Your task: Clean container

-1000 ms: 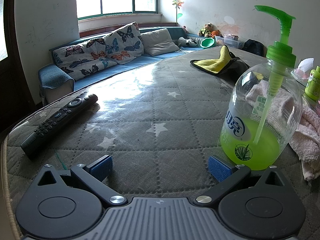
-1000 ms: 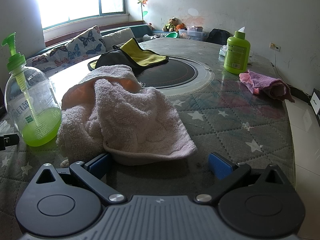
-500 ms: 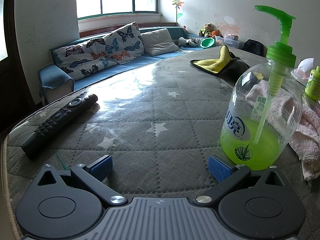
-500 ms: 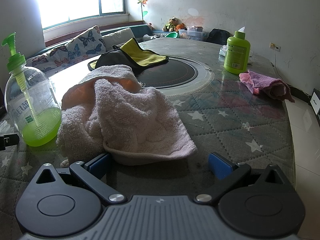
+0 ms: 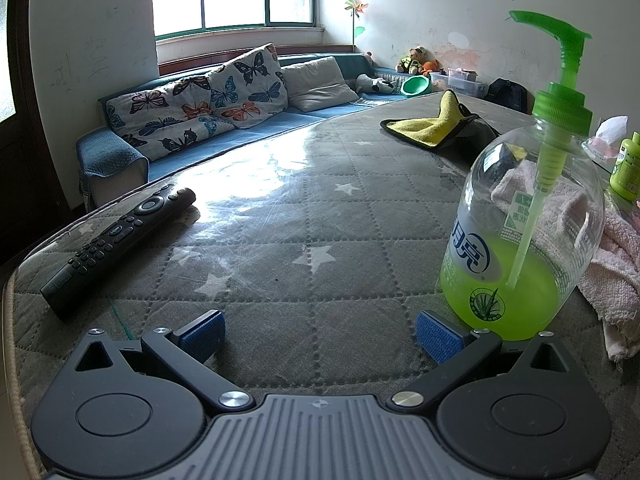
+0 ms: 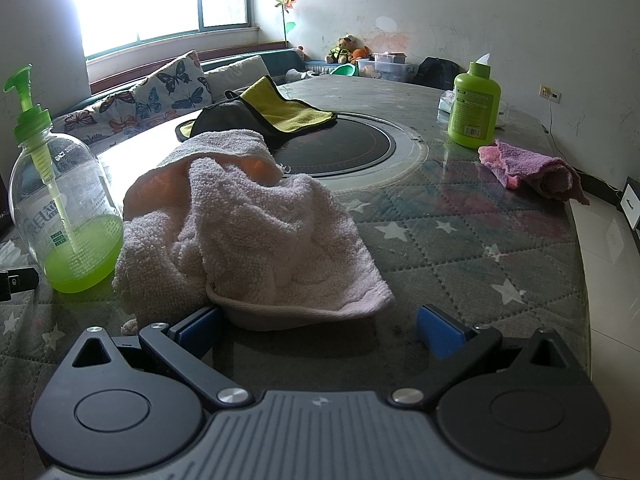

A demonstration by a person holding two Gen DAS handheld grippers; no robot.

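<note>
Left view: the clear pump bottle stands upright on the quilted, star-patterned surface, just ahead of the left gripper and off to its right side. Its label carries blue-and-white Chinese characters and a small green aloe emblem near the base — the finer print is too small to read. Green liquid fills roughly the bottom third, the pump tube dips into it, and the green pump head tops it off. The left fingers are spread wide, holding nothing; the right-hand pad sits just beside the bottle's base.

Right view: a crumpled pale pink towel is heaped directly in front of the right gripper, its hem lying between the wide-open fingers — nothing is clamped. The bottle stands just left of the towel, touching or nearly so.

Farther back sit a lime-green bottle with unreadable label text, a pink-purple cloth near it, and a yellow-and-grey cloth by a dark round inset. A black remote lies well apart to the left.
</note>
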